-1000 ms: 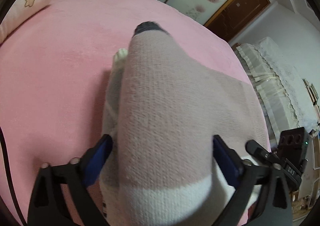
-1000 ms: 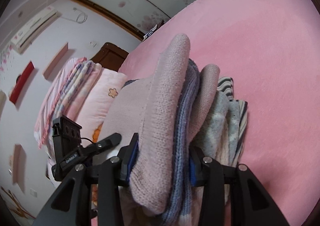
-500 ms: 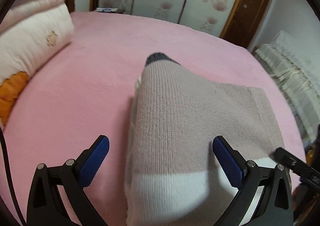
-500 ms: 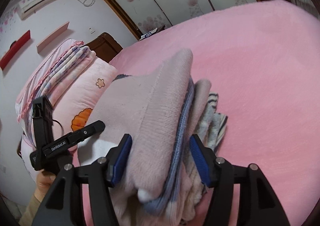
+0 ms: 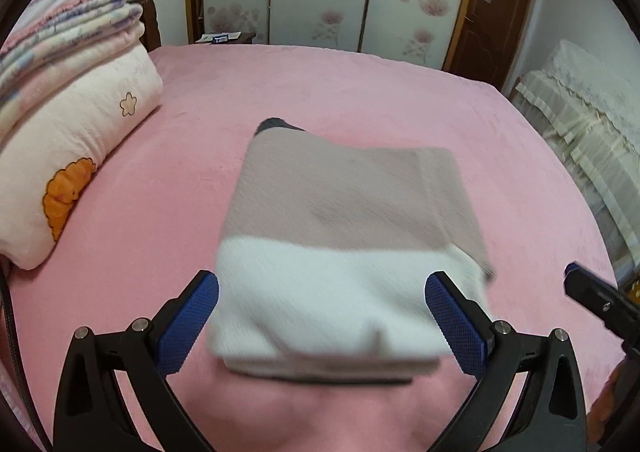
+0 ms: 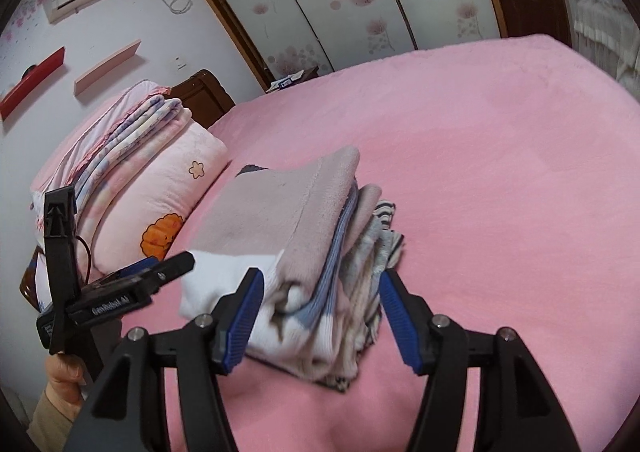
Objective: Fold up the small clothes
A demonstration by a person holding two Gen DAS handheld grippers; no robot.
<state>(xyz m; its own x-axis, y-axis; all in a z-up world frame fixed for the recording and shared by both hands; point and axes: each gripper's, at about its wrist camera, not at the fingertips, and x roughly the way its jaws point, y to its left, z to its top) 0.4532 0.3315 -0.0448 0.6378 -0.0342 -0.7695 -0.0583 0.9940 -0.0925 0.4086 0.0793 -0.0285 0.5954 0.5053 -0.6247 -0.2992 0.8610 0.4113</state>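
The near white edge of the folded sweater (image 5: 320, 292) is appearing blurred. The garments (image 6: 372, 252) beneath it are showing only their edges, so their kinds are staying untellable. A hand (image 6: 64, 376) is being cut off by the picture's lower left edge.

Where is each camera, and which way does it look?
Left wrist: on the left gripper, looking down its open jaws at the folded pink-and-white knitted sweater on the pink bed.
Right wrist: on the right gripper, viewing the sweater pile's edge; the left gripper and a hand show.
Both share sweater, bed, cream flower pillow.
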